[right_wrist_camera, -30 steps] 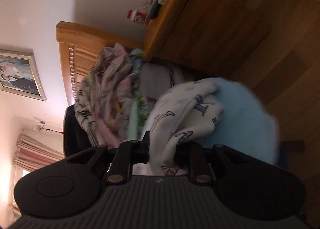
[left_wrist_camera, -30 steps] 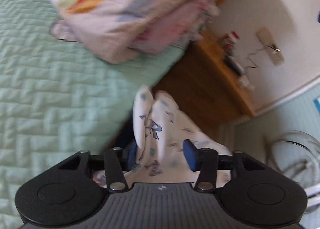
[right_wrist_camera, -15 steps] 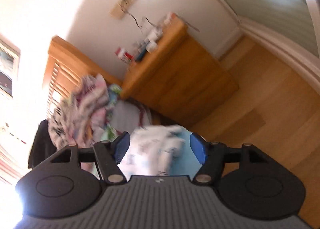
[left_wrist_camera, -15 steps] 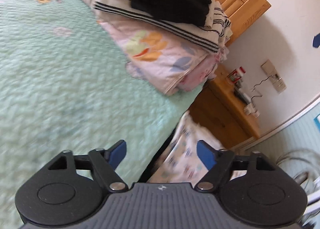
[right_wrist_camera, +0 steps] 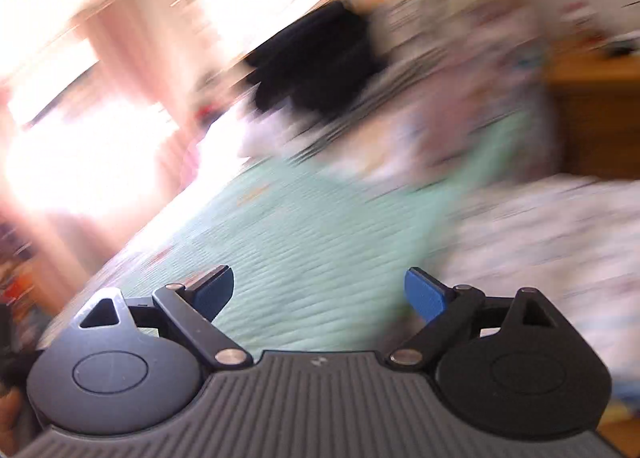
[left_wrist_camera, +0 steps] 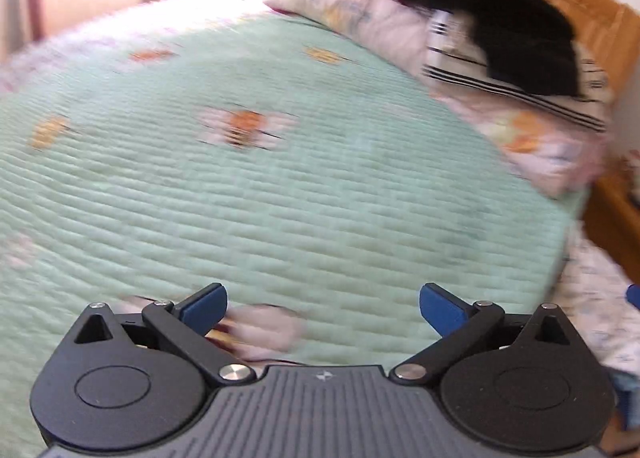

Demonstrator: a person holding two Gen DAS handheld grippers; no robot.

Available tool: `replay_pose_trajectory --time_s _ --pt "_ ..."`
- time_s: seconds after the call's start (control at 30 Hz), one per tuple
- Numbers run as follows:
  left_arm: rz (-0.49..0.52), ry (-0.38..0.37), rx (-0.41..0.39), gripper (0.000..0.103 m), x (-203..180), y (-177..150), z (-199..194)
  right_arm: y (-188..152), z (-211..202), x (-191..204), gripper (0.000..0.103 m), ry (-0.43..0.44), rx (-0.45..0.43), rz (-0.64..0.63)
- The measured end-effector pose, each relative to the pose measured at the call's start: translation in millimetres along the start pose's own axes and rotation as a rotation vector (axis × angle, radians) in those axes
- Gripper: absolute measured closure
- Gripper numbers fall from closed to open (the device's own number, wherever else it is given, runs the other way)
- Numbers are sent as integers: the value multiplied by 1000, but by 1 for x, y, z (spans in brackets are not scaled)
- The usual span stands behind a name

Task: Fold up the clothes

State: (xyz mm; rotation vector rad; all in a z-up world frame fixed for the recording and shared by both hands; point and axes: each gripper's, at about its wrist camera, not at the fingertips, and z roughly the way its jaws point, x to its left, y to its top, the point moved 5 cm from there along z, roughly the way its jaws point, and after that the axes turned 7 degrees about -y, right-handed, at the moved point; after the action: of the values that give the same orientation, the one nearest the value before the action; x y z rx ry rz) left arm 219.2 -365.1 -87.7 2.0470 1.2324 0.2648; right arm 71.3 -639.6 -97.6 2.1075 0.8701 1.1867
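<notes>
The left wrist camera is looking down over its tongs (left_wrist_camera: pixel 323 308) onto the green bedspread (left_wrist_camera: pixel 280 194), filling mid-frame. The right wrist camera is facing flatter and tilted (heavily blurred), seeing the same bedspread (right_wrist_camera: pixel 304 226). Both are sharing the black garment (left_wrist_camera: pixel 520 42) (right_wrist_camera: pixel 316 62) atop the pile, upper right.

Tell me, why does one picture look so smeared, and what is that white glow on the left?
Right wrist view: heavy motion blur streaks the black garment and green quilt, and the window is blown out to white glare; only the right gripper, jaws opening and empty, stays sharp. Left wrist view: milder blur, quilt stitching readable, fisheye bending the bed's edge, left gripper crisp, opening, empty.
</notes>
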Motion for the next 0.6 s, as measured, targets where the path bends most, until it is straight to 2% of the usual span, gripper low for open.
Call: replay_pose_trajectory --time_s 0.1,0.23,0.37,0.43,0.5,0.57,0.6 --pt "22 151 -83 1 30 6 -25 -14 31 53 10 95 49 -60" --pt "68 309 -230 1 51 17 -65 -30 43 104 10 160 68 -124" --pt "58 402 -354 1 60 27 -101 -44 45 128 10 168 75 -163" --pt "62 505 -395 1 64 28 -110 -49 47 132 10 156 81 -176" --pt "57 582 -393 1 70 27 -111 -54 49 137 10 143 92 -178" --pt "46 544 -335 1 77 27 -104 -58 57 135 10 128 107 -167" --pt "37 485 -300 1 81 26 -98 -60 62 134 10 120 115 -161"
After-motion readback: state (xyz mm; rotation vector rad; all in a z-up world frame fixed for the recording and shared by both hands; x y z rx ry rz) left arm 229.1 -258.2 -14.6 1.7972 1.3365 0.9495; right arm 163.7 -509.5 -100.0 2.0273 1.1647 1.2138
